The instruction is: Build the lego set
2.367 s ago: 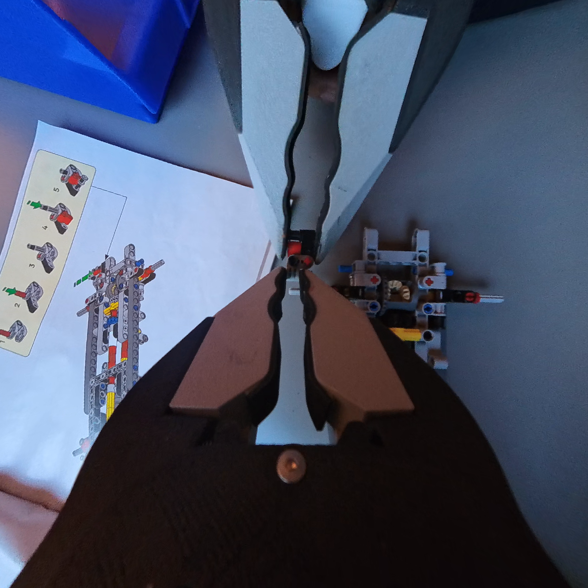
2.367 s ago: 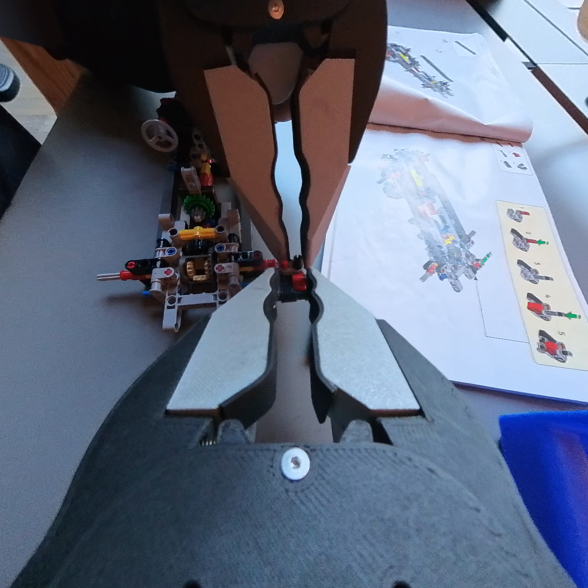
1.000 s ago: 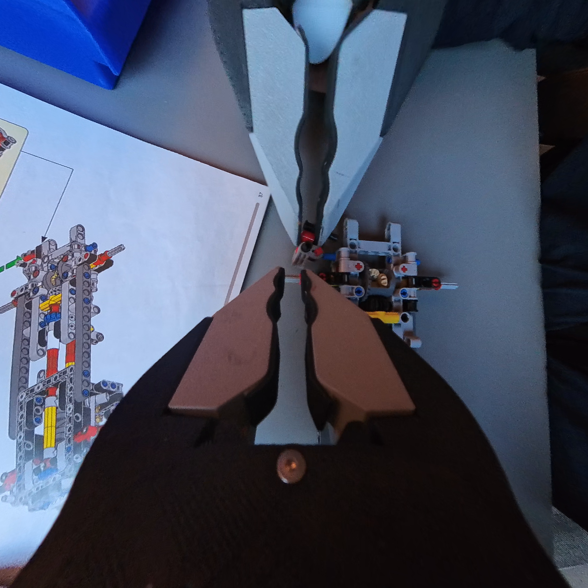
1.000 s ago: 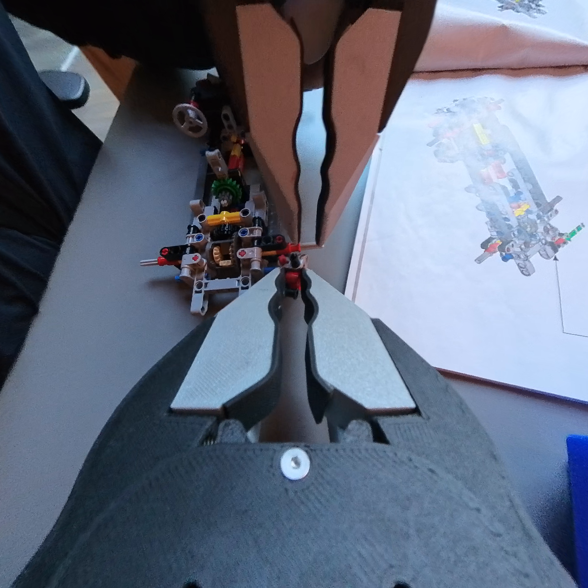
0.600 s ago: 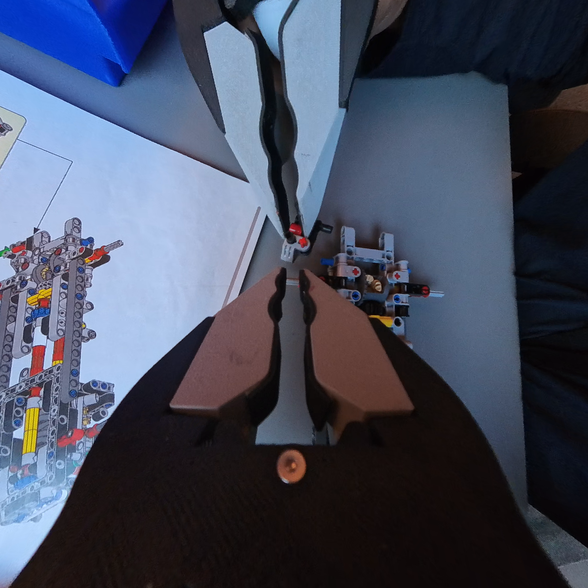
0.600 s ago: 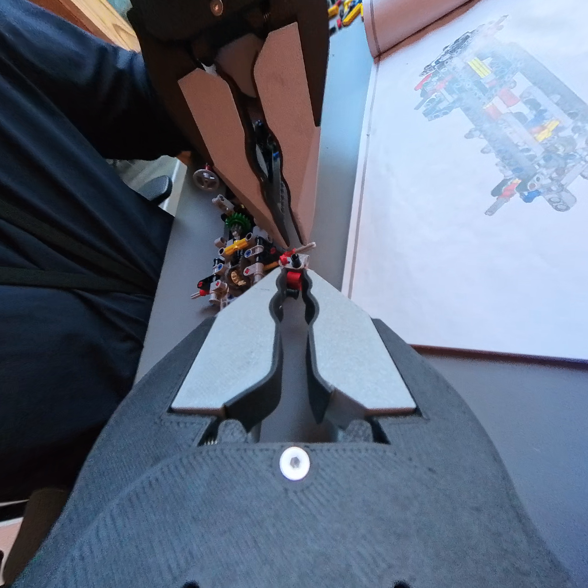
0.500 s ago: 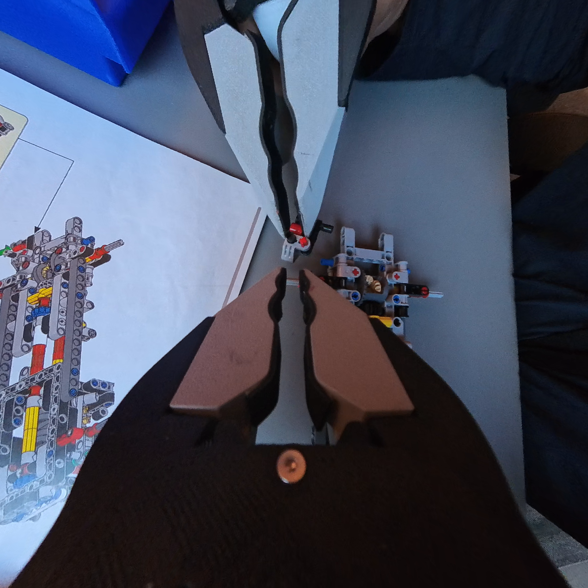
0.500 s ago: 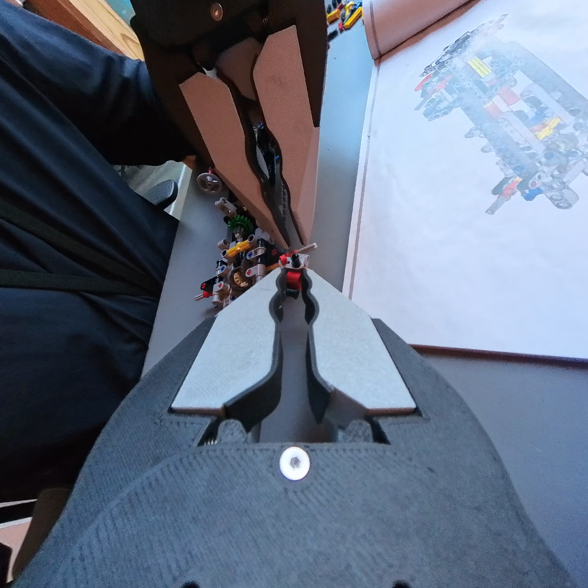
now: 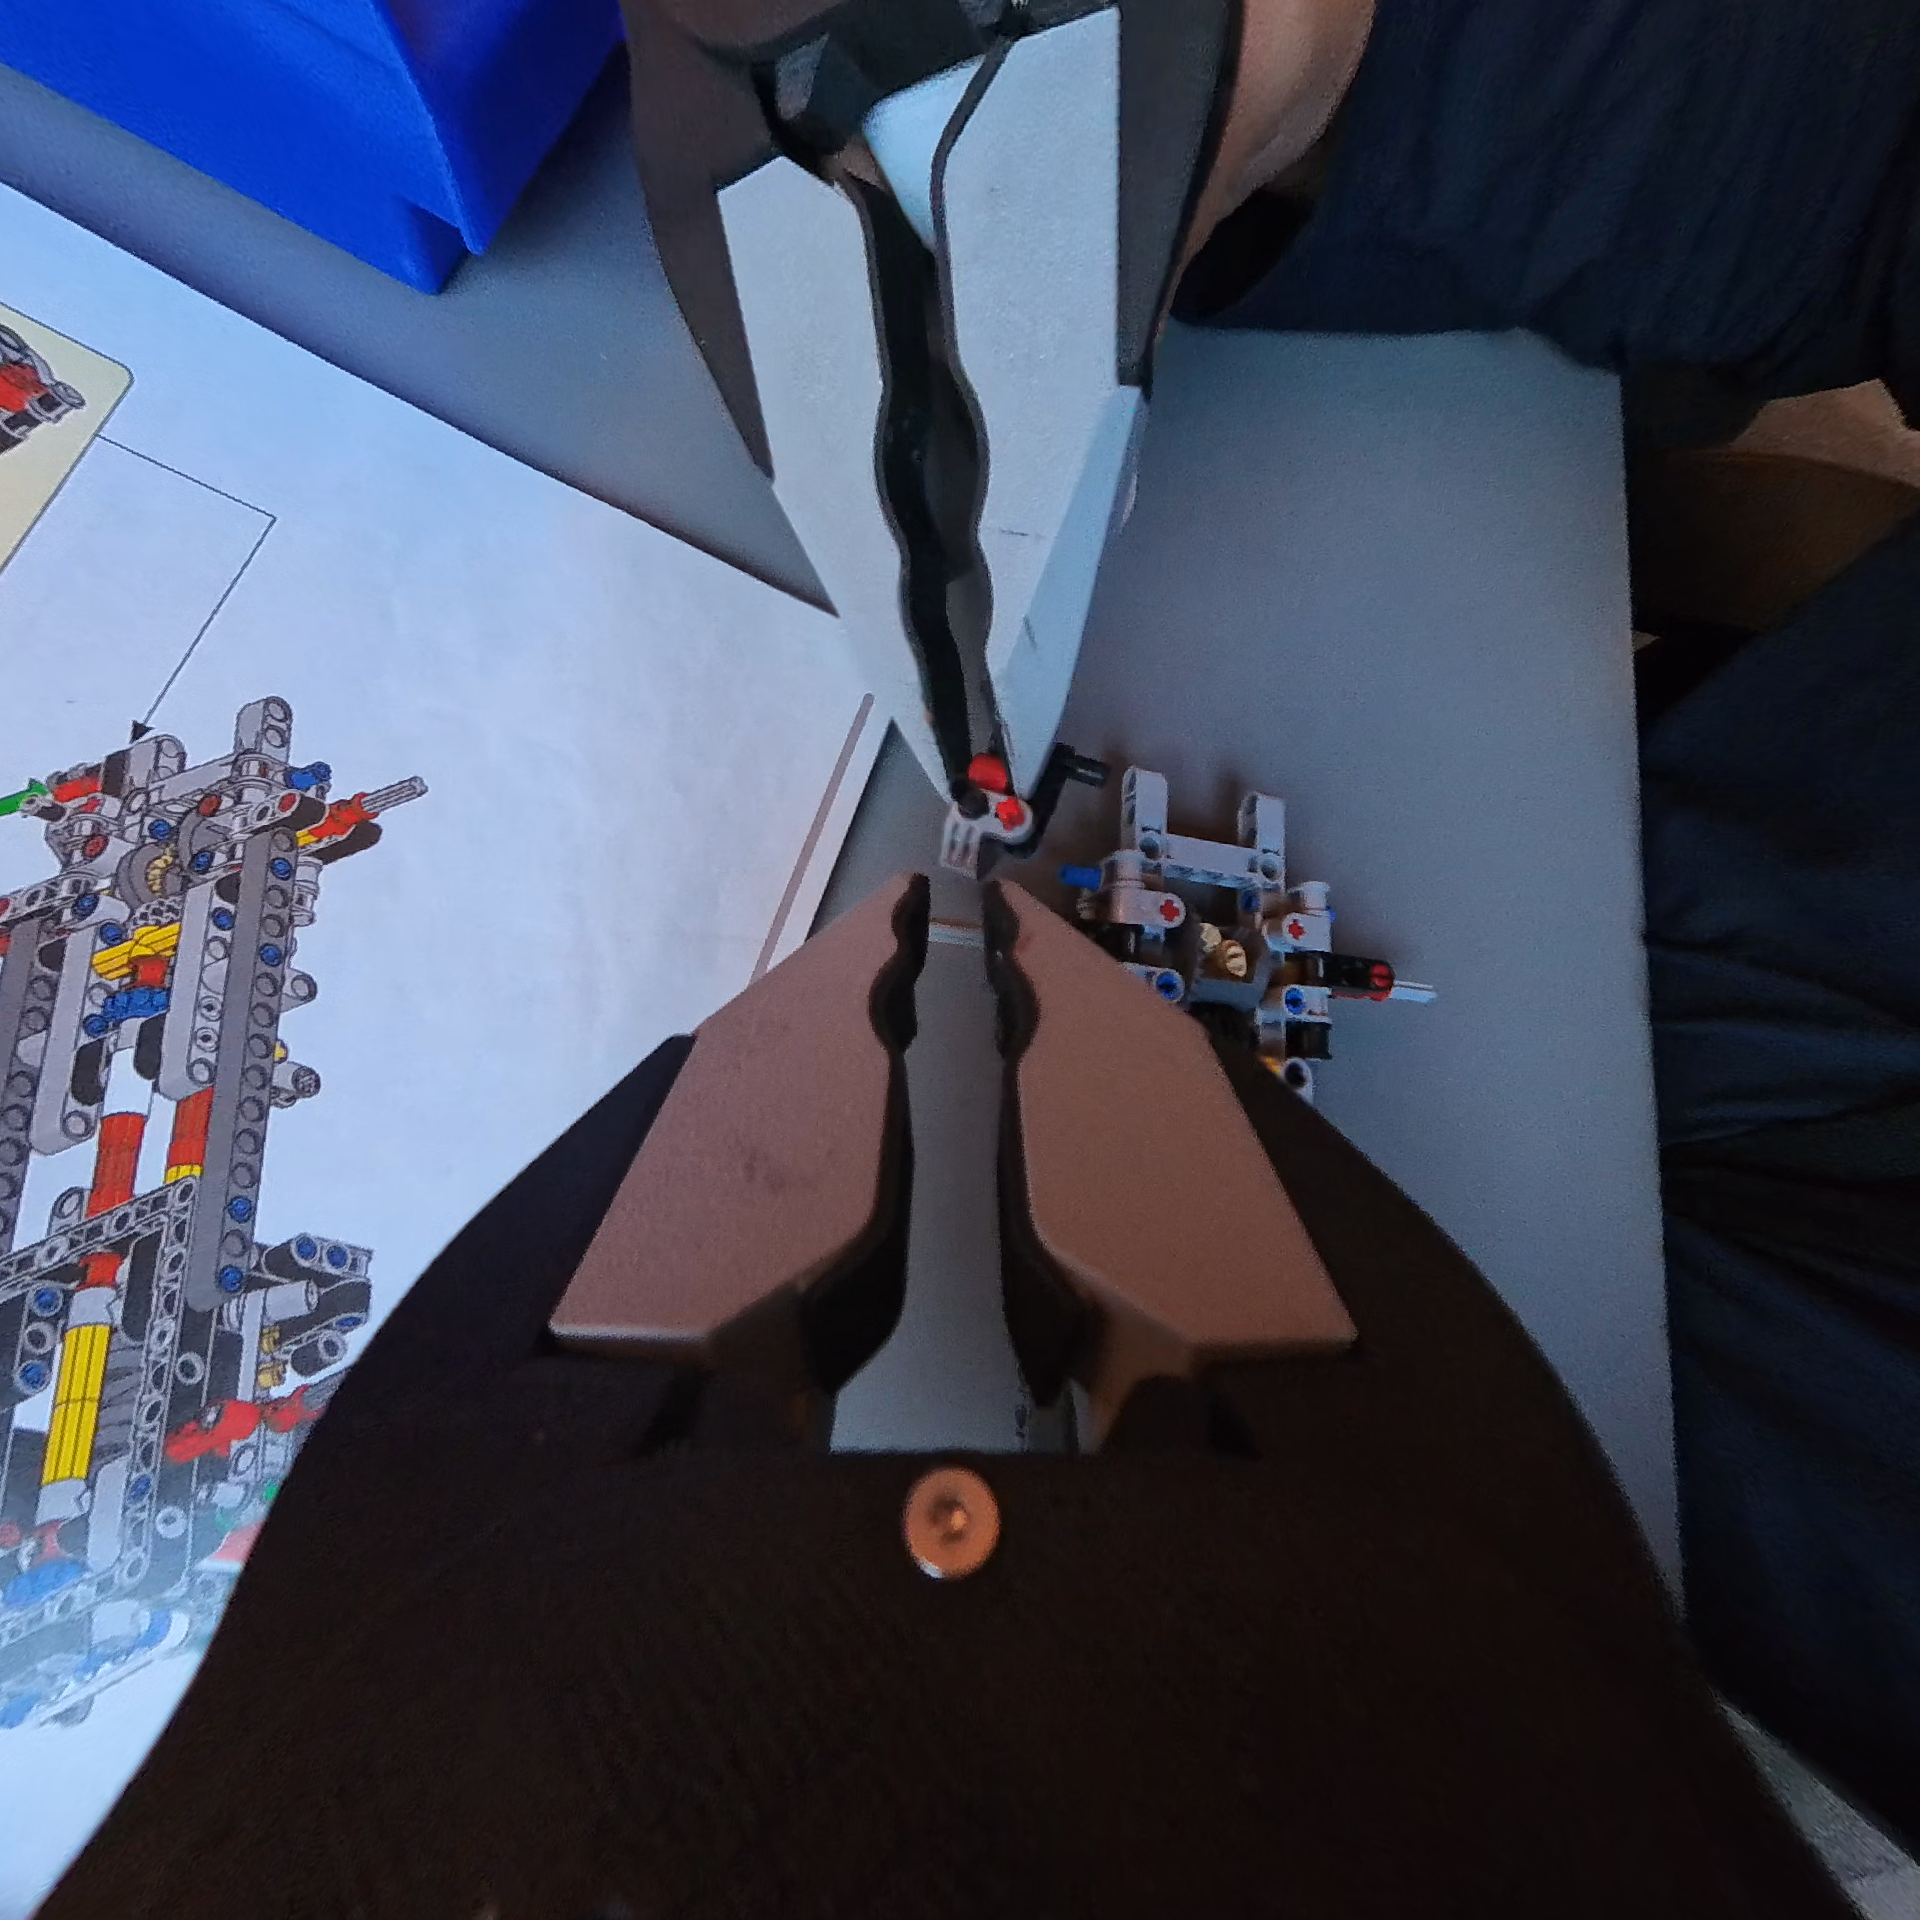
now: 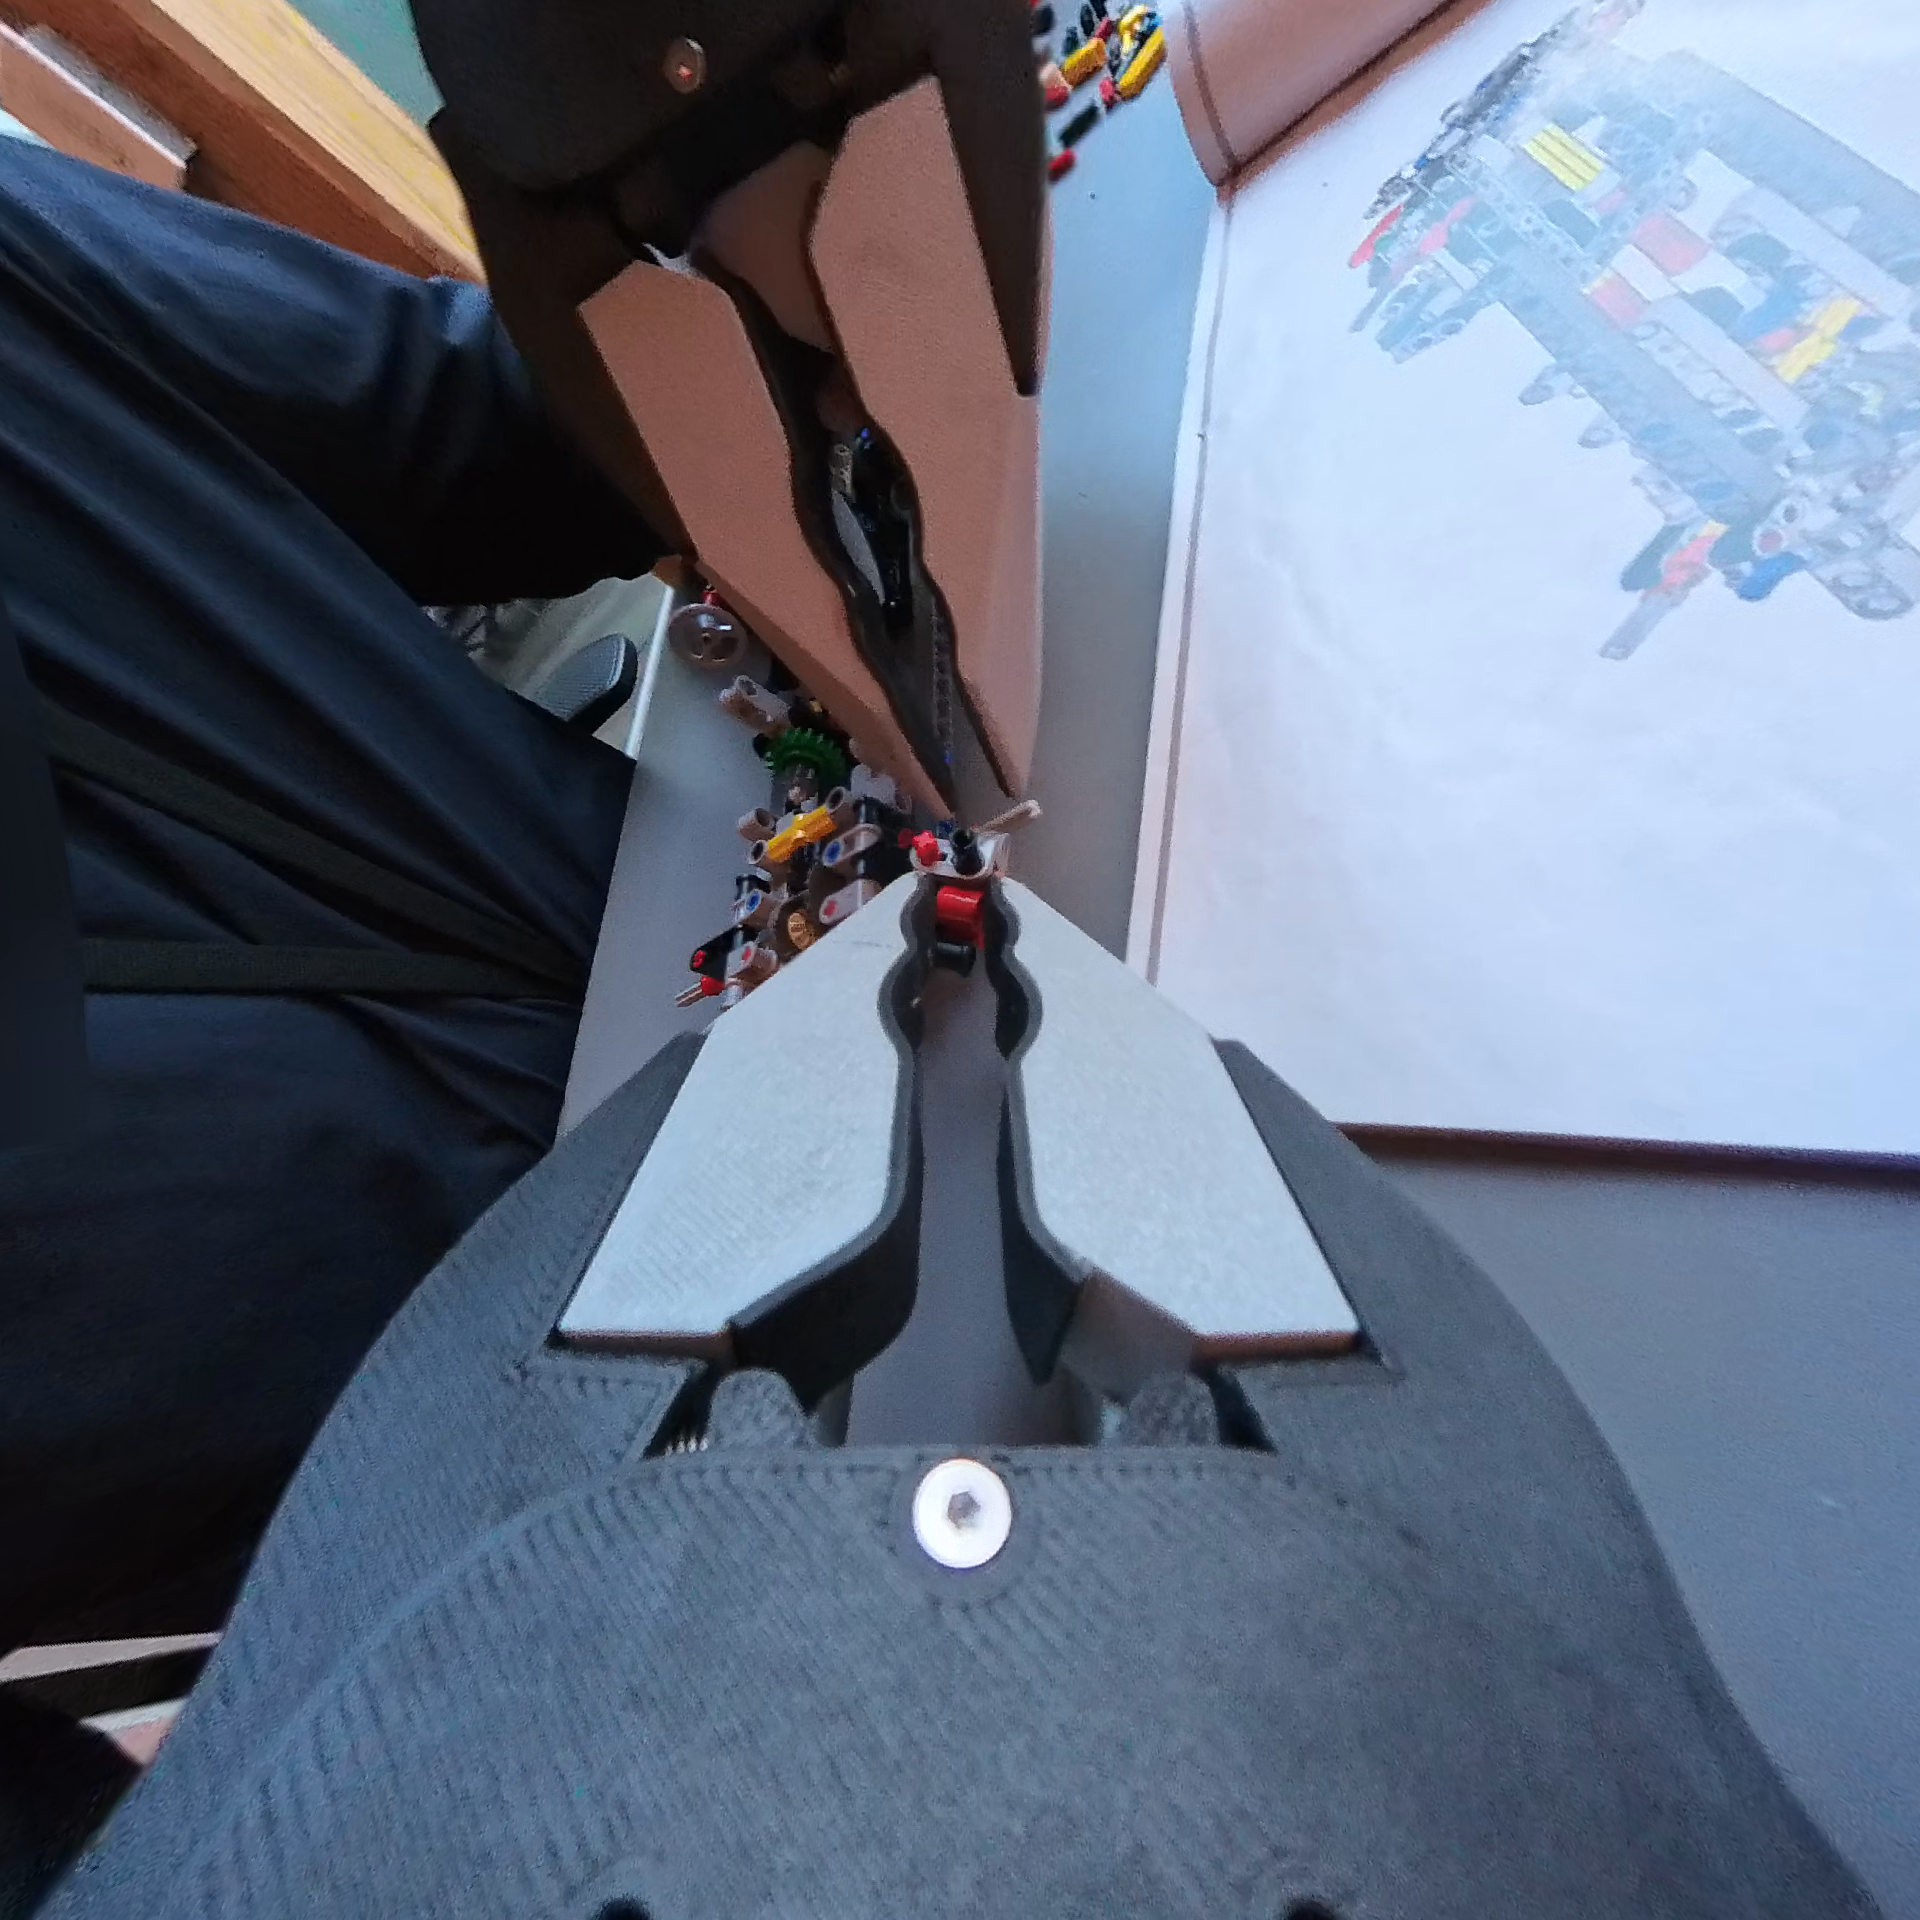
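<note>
Bin: blue bin (image 9: 312, 114) on tabletop (image 9: 1351, 623), contents hidden.
Right gripper (image 10: 951, 914): jaws narrow, clamping small red-and-black brick piece (image 10: 956, 904).
Left gripper (image 9: 951, 894): jaws narrow, thin grey axle (image 9: 951, 935) across them.
Model: brick assembly (image 9: 1216, 935) just beside both grippers, near instruction booklet (image 9: 468, 727).

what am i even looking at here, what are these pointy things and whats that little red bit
These are two hand-held grippers, each with a camera looking along its two fingers, so each picture is one gripper's own view. The brown left gripper holds a thin pale rod. The grey right gripper is shut on a small red, black and grey brick piece; the two tips nearly meet. Below, on the grey table, lie a half-built brick assembly, an open instruction booklet and a blue bin.
</note>
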A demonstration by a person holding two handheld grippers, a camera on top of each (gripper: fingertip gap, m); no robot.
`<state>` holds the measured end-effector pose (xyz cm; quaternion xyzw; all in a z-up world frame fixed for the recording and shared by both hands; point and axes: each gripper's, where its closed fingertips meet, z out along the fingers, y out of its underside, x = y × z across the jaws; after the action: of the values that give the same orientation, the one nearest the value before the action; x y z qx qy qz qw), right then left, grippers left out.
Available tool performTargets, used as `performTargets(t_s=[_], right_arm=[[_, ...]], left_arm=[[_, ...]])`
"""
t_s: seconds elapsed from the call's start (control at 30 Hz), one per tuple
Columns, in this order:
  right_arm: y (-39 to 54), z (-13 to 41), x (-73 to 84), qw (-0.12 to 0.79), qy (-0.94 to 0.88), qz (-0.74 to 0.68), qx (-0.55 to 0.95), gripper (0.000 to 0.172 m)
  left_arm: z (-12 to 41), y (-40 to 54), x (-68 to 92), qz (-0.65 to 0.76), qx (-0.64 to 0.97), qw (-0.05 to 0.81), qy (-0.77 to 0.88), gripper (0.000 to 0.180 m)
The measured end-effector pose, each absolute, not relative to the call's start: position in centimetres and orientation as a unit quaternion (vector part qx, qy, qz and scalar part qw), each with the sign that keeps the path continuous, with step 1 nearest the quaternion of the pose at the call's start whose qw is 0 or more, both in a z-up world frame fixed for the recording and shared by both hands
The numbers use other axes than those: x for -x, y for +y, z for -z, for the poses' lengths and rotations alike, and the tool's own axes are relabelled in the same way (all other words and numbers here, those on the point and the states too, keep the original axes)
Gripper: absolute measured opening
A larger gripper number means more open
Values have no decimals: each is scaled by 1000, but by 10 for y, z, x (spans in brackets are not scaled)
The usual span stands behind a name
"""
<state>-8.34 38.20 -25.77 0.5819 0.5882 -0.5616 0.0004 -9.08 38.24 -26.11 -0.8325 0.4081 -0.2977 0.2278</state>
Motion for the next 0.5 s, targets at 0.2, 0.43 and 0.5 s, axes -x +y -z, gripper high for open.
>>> performTargets(t_s=[0.2, 0.43, 0.5], right_arm=[[374, 257, 85, -48, 640, 534, -550, 5], [372, 257, 84, -109, 683, 503, -519, 5], [373, 259, 84, -108, 685, 497, -522, 5]], left_arm=[[265, 378, 85, 301, 827, 219, 420, 9], [270, 371, 79, 313, 820, 206, 433, 7], [272, 372, 79, 307, 821, 207, 435, 6]])
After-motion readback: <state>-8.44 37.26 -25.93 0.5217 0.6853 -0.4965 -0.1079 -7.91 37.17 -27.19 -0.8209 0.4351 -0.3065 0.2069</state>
